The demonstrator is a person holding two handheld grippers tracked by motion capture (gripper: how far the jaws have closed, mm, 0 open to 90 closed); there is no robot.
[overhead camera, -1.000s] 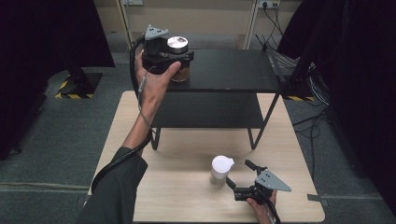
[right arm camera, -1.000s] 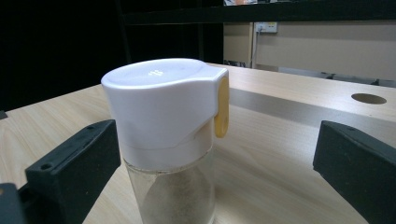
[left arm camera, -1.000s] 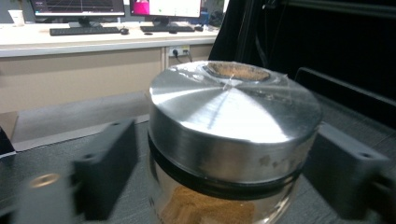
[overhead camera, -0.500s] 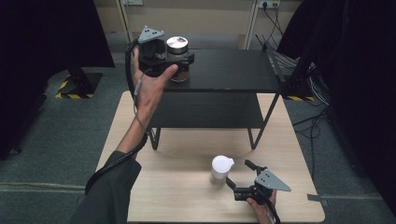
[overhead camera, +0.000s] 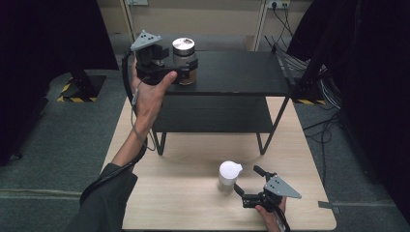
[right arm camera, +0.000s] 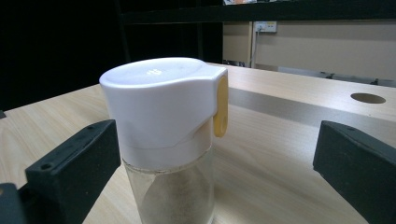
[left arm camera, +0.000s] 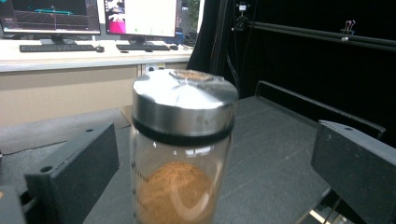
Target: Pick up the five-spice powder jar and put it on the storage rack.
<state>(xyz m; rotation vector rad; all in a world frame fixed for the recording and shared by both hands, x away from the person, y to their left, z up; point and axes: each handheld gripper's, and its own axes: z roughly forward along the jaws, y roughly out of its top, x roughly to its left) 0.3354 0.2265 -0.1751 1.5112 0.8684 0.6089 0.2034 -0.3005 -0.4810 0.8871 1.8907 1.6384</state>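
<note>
At the upper left of the high view, my left gripper (overhead camera: 186,72) had just opened its jaws wide around the steel-lidded jar (overhead camera: 184,60) on the black shelf (overhead camera: 241,72), without touching it. My right gripper (overhead camera: 246,186) stood open around the white-capped jar (overhead camera: 229,175). A careless retreat could tip either jar.

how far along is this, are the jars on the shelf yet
Done: the steel-lid jar stands on the shelf, and the left gripper has just opened, its jaws clear of the glass. In hand: nothing. Left: the white-lid jar sits on the table between the right gripper's open jaws.
</note>
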